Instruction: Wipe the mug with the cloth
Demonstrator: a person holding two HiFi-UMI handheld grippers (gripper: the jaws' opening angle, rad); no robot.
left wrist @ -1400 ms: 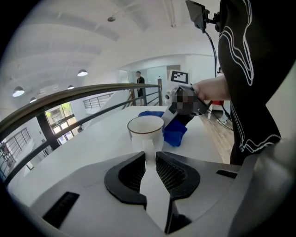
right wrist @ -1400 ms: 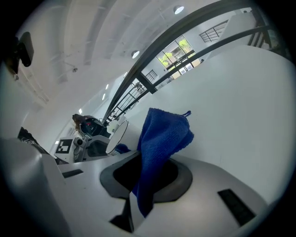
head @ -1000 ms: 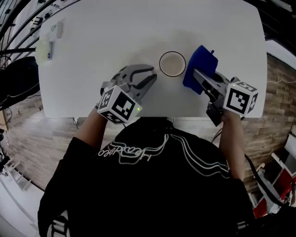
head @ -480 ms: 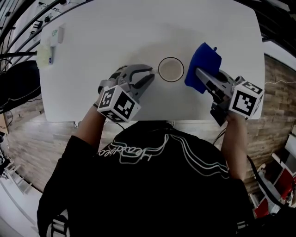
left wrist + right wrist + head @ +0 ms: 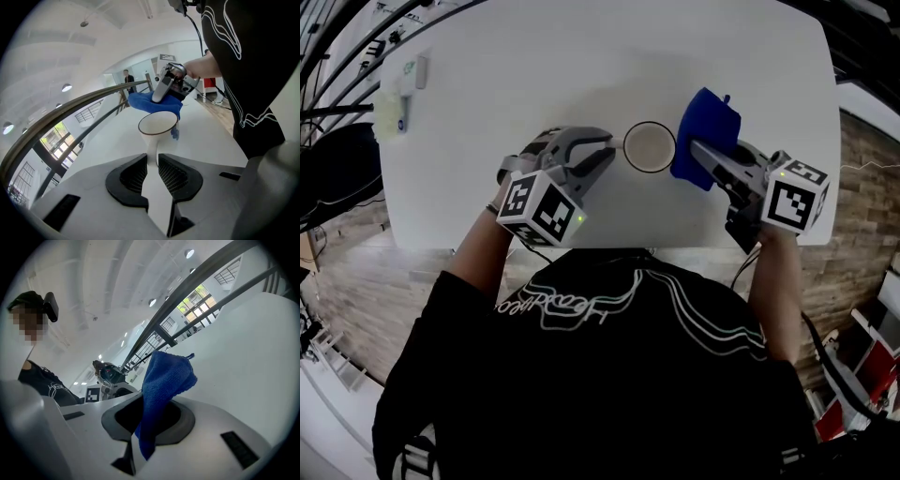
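Observation:
A white mug (image 5: 649, 148) with a dark rim stands on the white table (image 5: 534, 75). My left gripper (image 5: 605, 155) is shut on the mug's handle; in the left gripper view the handle (image 5: 152, 154) runs between the two jaws of that gripper (image 5: 152, 161) up to the mug (image 5: 158, 126). My right gripper (image 5: 698, 152) is shut on a blue cloth (image 5: 705, 134), which hangs against the mug's right side. The left gripper view has the cloth (image 5: 147, 101) just behind the rim. In the right gripper view the cloth (image 5: 164, 385) stands up from the right gripper (image 5: 150, 420).
A few small items (image 5: 398, 89) lie at the table's far left corner. The table's front edge (image 5: 656, 242) runs just under both grippers, with wooden floor (image 5: 862, 159) to the right. Black cables and railings (image 5: 337, 37) crowd the upper left.
My right gripper has brought the cloth a little leftward, up against the mug. The left gripper still holds the handle, with the mug shifted only slightly.

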